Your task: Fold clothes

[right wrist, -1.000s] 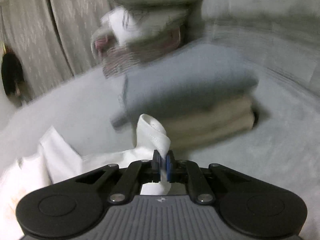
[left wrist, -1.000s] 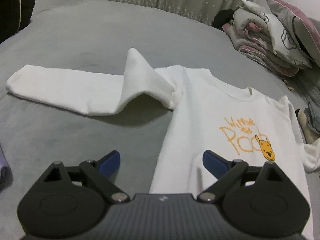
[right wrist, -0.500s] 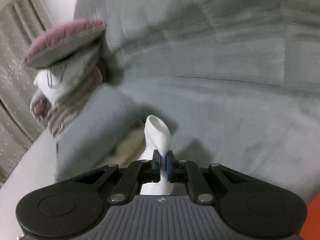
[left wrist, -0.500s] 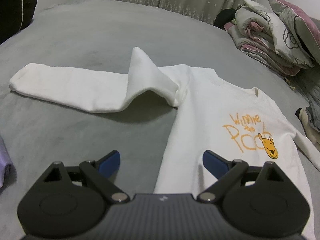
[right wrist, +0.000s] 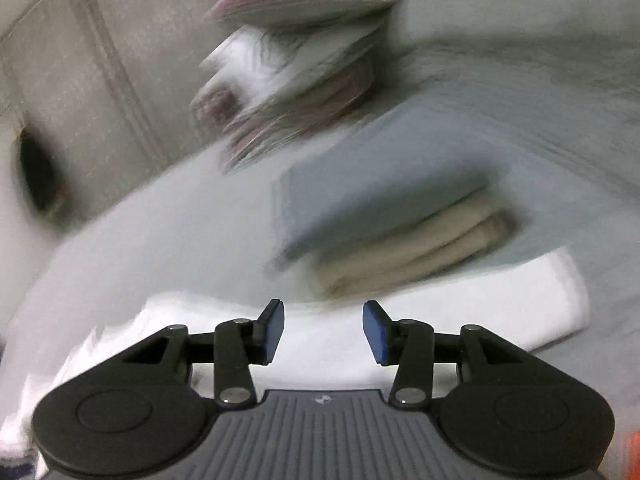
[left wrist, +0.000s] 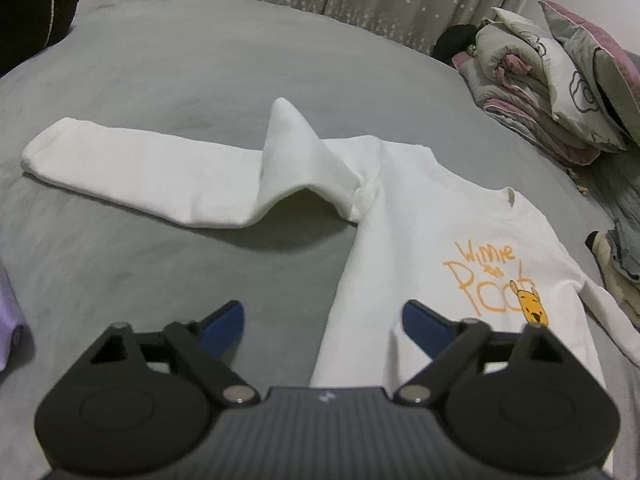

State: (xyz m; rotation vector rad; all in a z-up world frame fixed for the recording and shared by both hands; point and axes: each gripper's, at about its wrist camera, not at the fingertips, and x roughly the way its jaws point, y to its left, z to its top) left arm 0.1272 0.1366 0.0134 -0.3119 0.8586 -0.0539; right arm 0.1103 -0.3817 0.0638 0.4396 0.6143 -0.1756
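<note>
We see our left gripper [left wrist: 322, 322]: a matte black body with a ribbed grey centre panel bearing a small pale logo, two round black housings at either side, black linkage arms with silver screws, and blue fingertip pads [left wrist: 420, 318]. Our right gripper [right wrist: 323, 330] is built the same, with a ribbed panel, silver screw heads and flat blue pads [right wrist: 273, 330].
</note>
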